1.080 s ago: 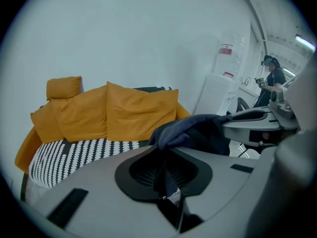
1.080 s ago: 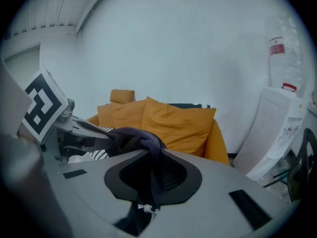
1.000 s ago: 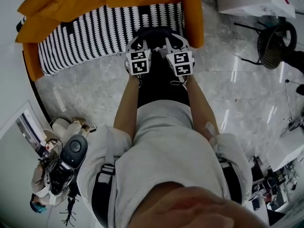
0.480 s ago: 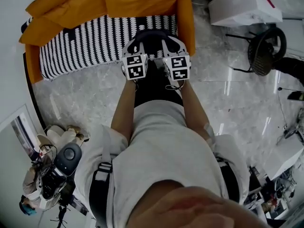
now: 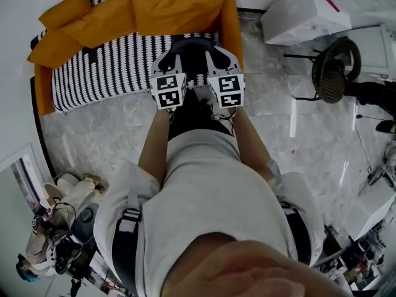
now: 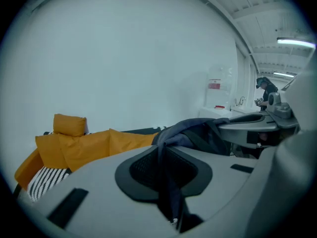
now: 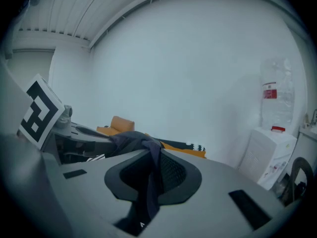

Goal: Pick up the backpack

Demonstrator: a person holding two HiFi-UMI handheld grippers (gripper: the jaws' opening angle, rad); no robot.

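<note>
Head view: the left gripper (image 5: 168,57) and right gripper (image 5: 221,55) are side by side in front of the person, over the front edge of the striped sofa (image 5: 105,64). The dark backpack (image 5: 193,54) is between them.

Left gripper view: the jaws pinch a dark backpack strap (image 6: 166,182), with the bag bunched just beyond.

Right gripper view: the jaws likewise clamp a dark strap.

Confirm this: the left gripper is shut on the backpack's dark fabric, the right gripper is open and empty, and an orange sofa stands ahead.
Wrong on the right gripper: the right gripper view shows it shut on the dark fabric of the backpack too. The left gripper is shut on that fabric, and the orange sofa stands ahead.
</note>
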